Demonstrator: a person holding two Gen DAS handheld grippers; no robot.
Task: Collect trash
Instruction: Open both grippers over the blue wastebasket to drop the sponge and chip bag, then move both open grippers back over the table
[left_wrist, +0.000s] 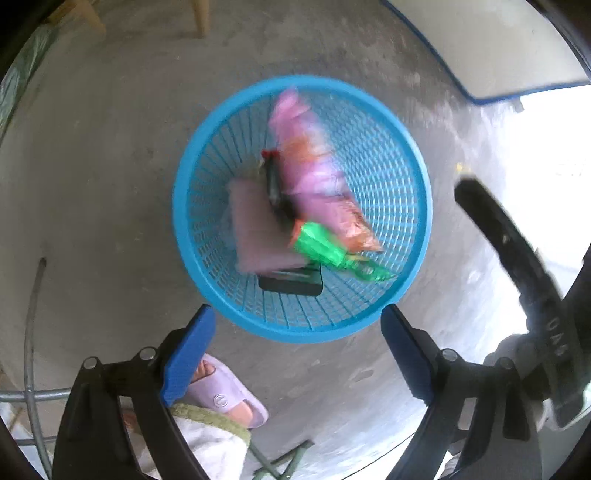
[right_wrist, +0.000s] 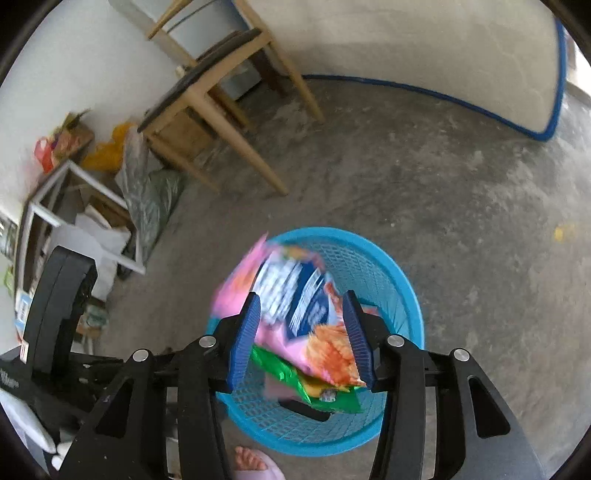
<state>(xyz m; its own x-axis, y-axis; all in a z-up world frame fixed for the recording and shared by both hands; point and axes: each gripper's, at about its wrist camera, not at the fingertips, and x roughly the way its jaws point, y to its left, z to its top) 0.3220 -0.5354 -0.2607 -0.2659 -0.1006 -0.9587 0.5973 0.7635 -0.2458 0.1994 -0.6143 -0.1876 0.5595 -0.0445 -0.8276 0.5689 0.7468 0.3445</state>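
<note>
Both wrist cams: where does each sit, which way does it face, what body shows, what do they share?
Left wrist: on the left gripper, looking steeply down at the blue basket on the concrete floor; its open fingers frame the near rim, with a foot in a lilac slipper below.
Right wrist: on the right gripper, angled down across the basket toward a wooden chair; the pink snack bag sits blurred between its parted fingers; bare toes at bottom.
Shared: basket, pink bag, green wrapper.

Wrappers (left_wrist: 314, 177) inside basket (left_wrist: 207, 155) on floor (left_wrist: 110, 147), chair (right_wrist: 221, 92) behind.
</note>
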